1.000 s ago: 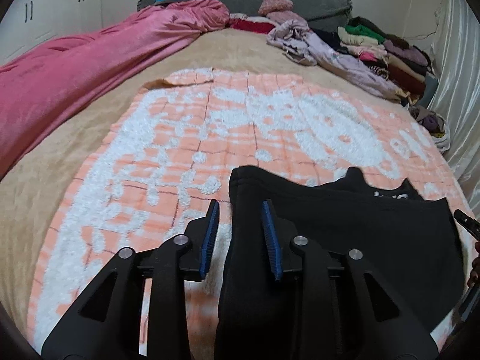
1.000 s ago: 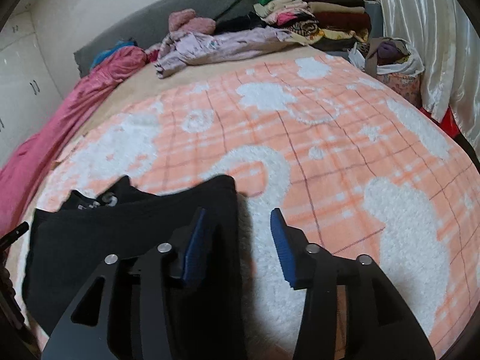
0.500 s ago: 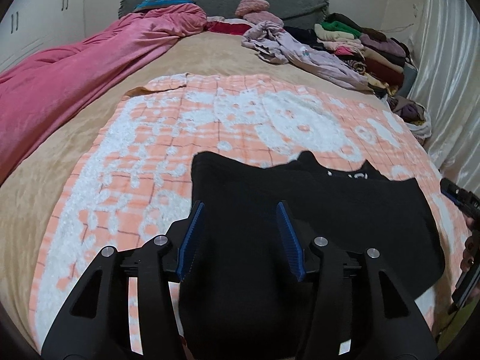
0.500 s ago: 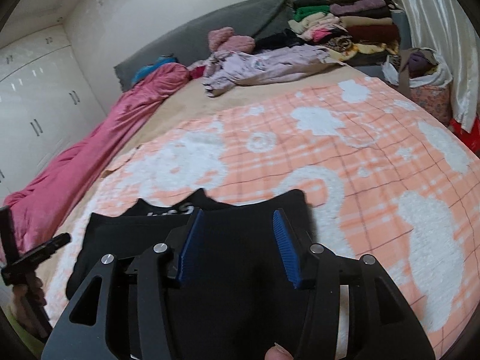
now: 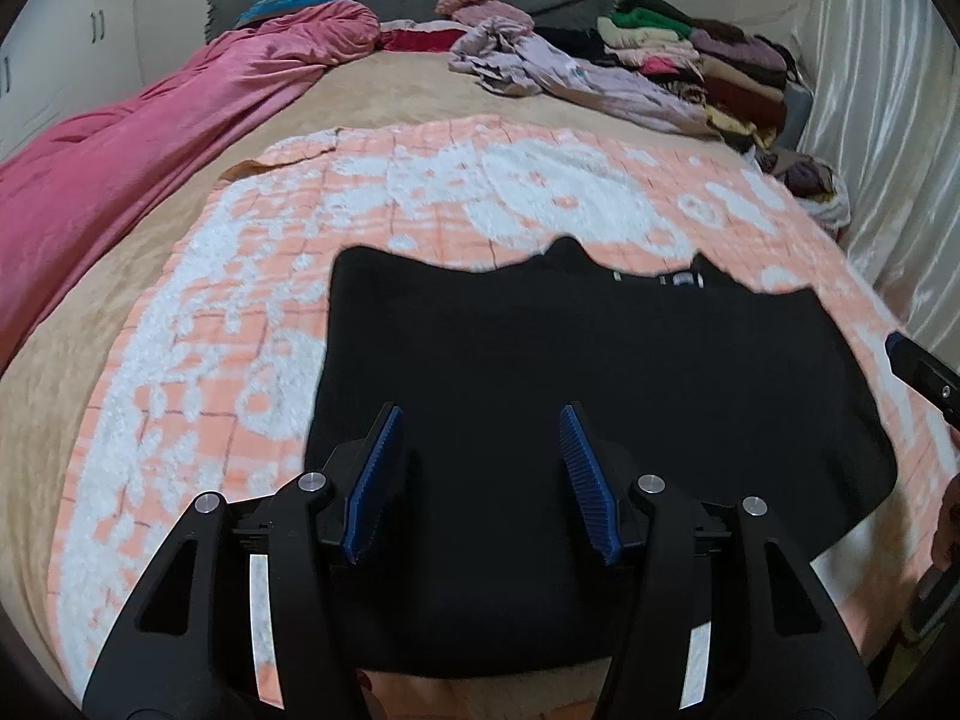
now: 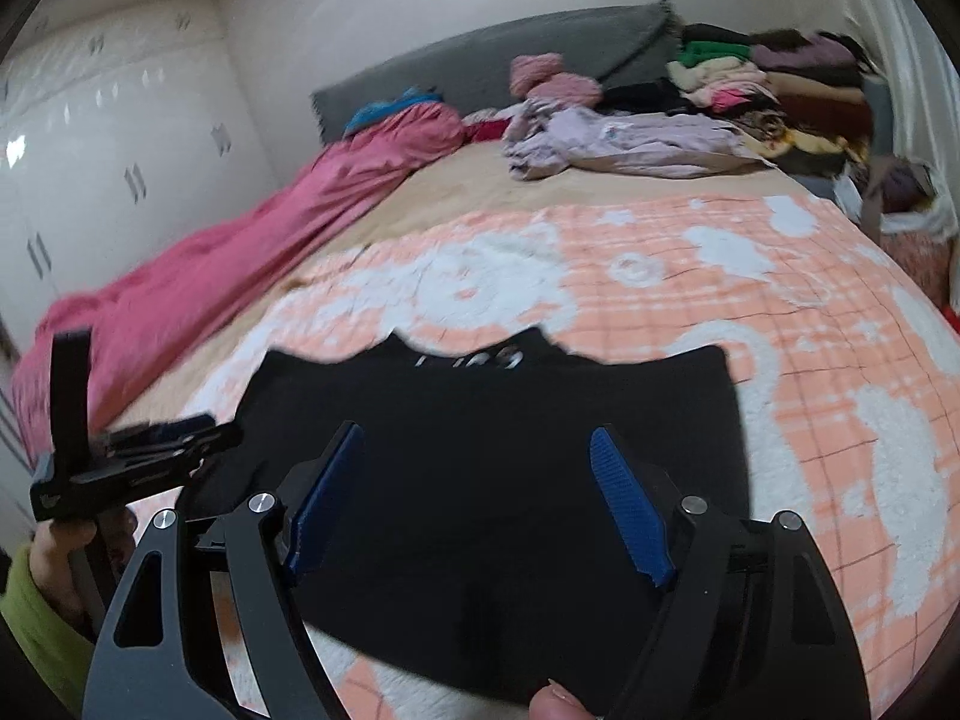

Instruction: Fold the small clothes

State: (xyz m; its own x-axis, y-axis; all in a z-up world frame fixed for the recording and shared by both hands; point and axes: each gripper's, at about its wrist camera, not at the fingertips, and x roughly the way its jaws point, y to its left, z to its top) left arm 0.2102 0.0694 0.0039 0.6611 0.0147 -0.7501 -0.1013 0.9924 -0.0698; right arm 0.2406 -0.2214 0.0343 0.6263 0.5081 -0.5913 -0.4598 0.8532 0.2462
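An orange-and-white blanket (image 5: 420, 192) is spread over the bed, and a pink quilt (image 5: 150, 138) is heaped along its left side. The black garment (image 5: 600, 360) is laid flat on the blanket's near part. Both the left gripper (image 5: 480, 468) and right gripper (image 6: 474, 498) have just been opened and are held released above it, nothing between the jaws.

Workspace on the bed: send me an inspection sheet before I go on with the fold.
Surface: peach-and-white blanket over a beige bed cover.
Job's things: black garment lies spread flat on the blanket, white lettering at its far edge.
Clutter: pink quilt along one side; lilac garment; clothes stack.
Grippers: left gripper and right gripper both open above the garment, jaws just widened, gripping nothing.
Cables: nothing seen.
Surroundings: grey headboard, white wardrobe, curtain.
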